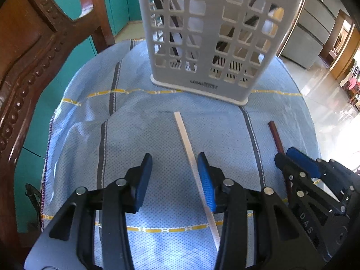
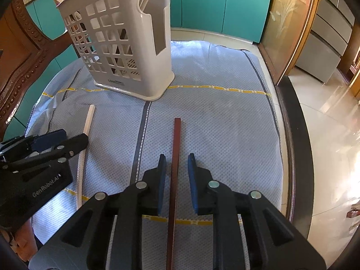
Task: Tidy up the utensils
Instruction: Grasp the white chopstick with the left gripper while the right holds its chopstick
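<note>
A white perforated utensil holder [image 1: 207, 36] stands upright at the far side of a blue cloth [image 1: 144, 135]; it also shows in the right wrist view [image 2: 126, 45], with several sticks inside. A white chopstick [image 1: 186, 139] lies on the cloth, passing just inside my left gripper's right finger. My left gripper [image 1: 175, 171] is open over it. A dark red chopstick [image 2: 176, 148] lies between the pads of my right gripper [image 2: 176, 168], which is open around it without touching. The left gripper shows in the right wrist view [image 2: 45, 148], and the right gripper in the left wrist view [image 1: 299, 164].
A carved wooden chair back [image 1: 33, 56] rises at the left. Teal cabinets [image 2: 220, 2] stand behind the table. The table's dark rim [image 2: 294, 148] and a shiny tiled floor [image 2: 333, 135] lie to the right.
</note>
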Demonstrator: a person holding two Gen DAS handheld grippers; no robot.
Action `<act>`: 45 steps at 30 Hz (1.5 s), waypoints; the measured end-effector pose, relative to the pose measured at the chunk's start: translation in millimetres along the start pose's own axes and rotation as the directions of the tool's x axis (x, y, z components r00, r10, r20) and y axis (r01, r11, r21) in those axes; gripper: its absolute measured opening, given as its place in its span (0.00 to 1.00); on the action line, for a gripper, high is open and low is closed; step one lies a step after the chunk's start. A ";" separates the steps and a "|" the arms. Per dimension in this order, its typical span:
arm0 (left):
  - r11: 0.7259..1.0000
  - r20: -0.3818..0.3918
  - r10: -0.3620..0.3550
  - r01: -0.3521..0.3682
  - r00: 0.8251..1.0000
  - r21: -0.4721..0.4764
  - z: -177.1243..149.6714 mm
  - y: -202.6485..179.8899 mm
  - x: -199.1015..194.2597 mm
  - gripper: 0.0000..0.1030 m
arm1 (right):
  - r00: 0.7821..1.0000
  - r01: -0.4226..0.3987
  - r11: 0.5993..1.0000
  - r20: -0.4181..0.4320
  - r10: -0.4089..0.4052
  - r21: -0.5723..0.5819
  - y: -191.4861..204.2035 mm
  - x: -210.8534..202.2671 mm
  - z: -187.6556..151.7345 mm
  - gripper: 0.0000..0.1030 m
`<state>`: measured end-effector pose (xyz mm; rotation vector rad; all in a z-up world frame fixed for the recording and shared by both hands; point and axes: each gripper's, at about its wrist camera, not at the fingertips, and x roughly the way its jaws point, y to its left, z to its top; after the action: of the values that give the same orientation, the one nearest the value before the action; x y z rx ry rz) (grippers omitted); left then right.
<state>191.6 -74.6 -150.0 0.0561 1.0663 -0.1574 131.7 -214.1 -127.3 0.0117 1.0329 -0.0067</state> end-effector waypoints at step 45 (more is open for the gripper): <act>0.986 -0.003 0.064 -0.062 0.998 0.156 -2.5 -3.8 -2.6 0.15 | 0.999 0.037 0.999 0.016 -0.037 -0.014 3.5 4.4 -0.7 0.29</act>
<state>187.6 -77.7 -148.8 0.2316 1.0579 -0.1832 133.4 -210.5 -131.5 -0.0201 1.0169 -0.0328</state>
